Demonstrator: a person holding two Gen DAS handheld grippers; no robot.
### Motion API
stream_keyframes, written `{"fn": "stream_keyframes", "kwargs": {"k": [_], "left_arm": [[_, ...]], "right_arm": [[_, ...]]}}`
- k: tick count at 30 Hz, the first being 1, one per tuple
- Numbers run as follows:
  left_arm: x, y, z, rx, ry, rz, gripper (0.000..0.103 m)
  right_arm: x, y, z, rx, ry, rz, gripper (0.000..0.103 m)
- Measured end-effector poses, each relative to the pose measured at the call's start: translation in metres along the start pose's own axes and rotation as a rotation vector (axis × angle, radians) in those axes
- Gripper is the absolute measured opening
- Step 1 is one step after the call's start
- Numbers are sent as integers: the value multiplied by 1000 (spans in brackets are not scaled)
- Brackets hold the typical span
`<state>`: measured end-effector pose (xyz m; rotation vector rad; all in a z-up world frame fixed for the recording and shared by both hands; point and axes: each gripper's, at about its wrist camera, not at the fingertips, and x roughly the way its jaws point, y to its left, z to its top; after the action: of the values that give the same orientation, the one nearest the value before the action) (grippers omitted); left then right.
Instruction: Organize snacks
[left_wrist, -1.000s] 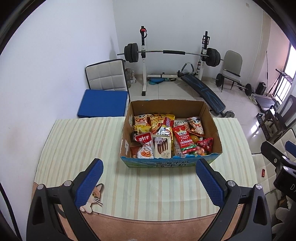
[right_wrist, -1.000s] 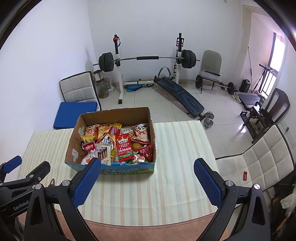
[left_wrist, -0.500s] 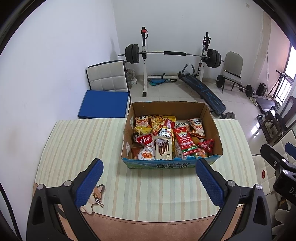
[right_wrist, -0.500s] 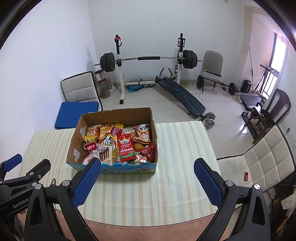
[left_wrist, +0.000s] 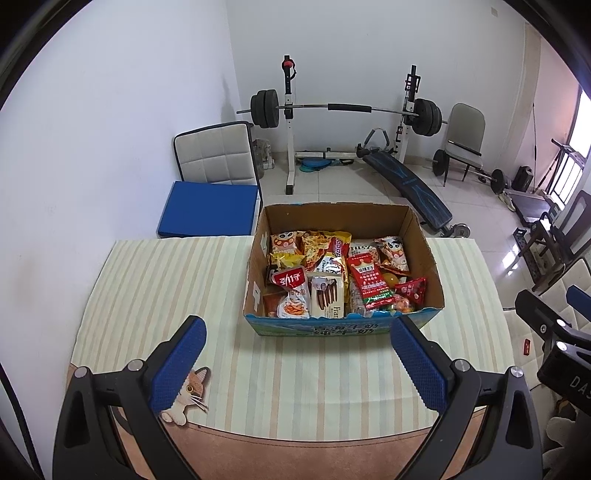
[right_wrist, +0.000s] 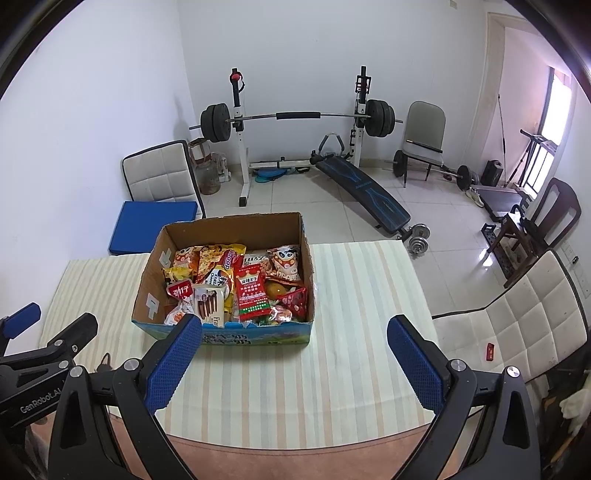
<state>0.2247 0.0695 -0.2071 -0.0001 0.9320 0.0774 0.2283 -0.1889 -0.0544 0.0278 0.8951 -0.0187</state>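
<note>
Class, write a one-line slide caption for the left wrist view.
Open left gripper hovers before a cardboard box of snack packets on a striped tablecloth.

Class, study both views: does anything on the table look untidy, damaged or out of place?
The snack packets lie jumbled and overlapping inside the cardboard box. Nothing has spilled onto the striped tablecloth, and nothing looks damaged.

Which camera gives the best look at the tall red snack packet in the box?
The left wrist view: the red packet sits near the middle of the picture, unobstructed. The right wrist view also shows the packet whole, but off to the left and a little smaller.
</note>
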Motion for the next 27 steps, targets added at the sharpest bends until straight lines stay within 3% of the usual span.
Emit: {"fn": "stream_keyframes", "kwargs": {"k": [27], "left_arm": [[-2,1,-3,12,-9,-2,103]], "right_arm": [[1,0,-9,-2,2,-1,102]]}}
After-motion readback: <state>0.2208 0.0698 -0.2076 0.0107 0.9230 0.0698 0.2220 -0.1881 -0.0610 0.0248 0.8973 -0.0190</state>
